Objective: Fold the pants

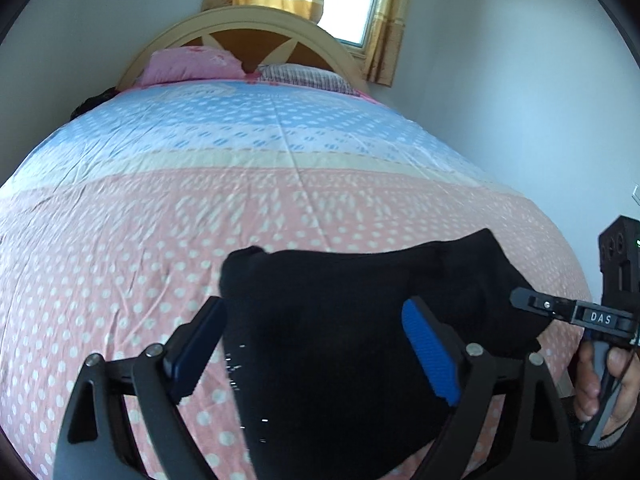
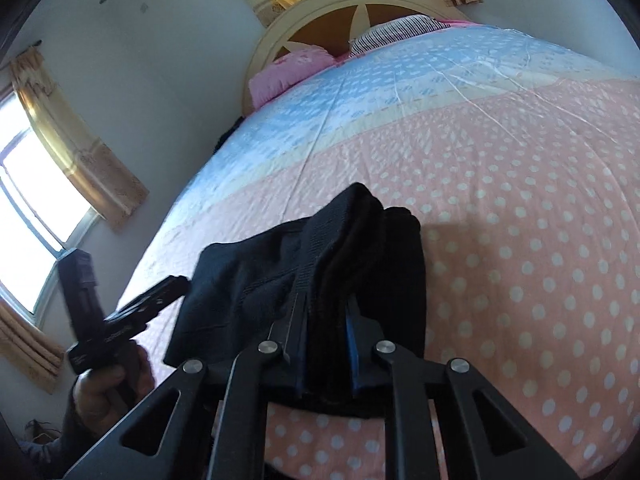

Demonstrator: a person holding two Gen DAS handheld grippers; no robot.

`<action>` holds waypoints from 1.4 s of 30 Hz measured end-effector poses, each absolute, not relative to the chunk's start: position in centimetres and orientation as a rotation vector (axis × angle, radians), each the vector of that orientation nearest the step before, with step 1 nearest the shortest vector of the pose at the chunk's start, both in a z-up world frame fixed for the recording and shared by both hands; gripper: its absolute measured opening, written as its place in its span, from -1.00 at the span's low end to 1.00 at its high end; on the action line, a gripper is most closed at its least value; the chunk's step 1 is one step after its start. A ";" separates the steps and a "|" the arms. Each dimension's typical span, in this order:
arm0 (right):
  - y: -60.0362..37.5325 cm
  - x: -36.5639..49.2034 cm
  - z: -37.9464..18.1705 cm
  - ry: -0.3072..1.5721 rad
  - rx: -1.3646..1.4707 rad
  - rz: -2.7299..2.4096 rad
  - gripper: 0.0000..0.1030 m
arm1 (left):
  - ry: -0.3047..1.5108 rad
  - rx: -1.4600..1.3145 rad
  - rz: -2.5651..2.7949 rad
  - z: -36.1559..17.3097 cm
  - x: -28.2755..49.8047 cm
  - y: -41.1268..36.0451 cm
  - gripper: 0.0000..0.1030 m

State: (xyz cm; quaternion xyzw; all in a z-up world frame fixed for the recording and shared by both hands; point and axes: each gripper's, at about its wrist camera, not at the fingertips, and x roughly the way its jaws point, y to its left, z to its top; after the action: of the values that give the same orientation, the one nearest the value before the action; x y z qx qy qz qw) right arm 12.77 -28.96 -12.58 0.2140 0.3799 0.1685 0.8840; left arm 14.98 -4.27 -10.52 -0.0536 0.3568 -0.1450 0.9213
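At the bottom of the left wrist view, the left hand-held gripper (image 1: 316, 356) stands released, its blue ribbed pads (image 1: 430, 354) spread wide on either side of the black fabric pants (image 1: 344, 320), not pressing them. In the right wrist view, the right hand-held gripper (image 2: 326, 344) is clenched on a thick bunched edge of the pants (image 2: 340, 256), which lie folded in the lower centre on the pink polka-dot bedspread (image 2: 520, 240). Farther up are a pink pillow (image 1: 192, 64), a striped pillow (image 1: 304, 76) and the cream arched headboard (image 1: 248, 20).
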 end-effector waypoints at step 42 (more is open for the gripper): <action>-27.5 10.8 -16.8 0.900 0.169 0.272 0.22 | 0.824 -0.022 -0.339 -14.5 13.6 -5.6 0.96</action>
State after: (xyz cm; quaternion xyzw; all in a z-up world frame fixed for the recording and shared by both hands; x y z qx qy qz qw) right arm 10.84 -27.45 -16.82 0.0811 0.4329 0.1308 0.8882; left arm 13.59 -5.59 -14.48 -0.0108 0.3983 -0.1639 0.9024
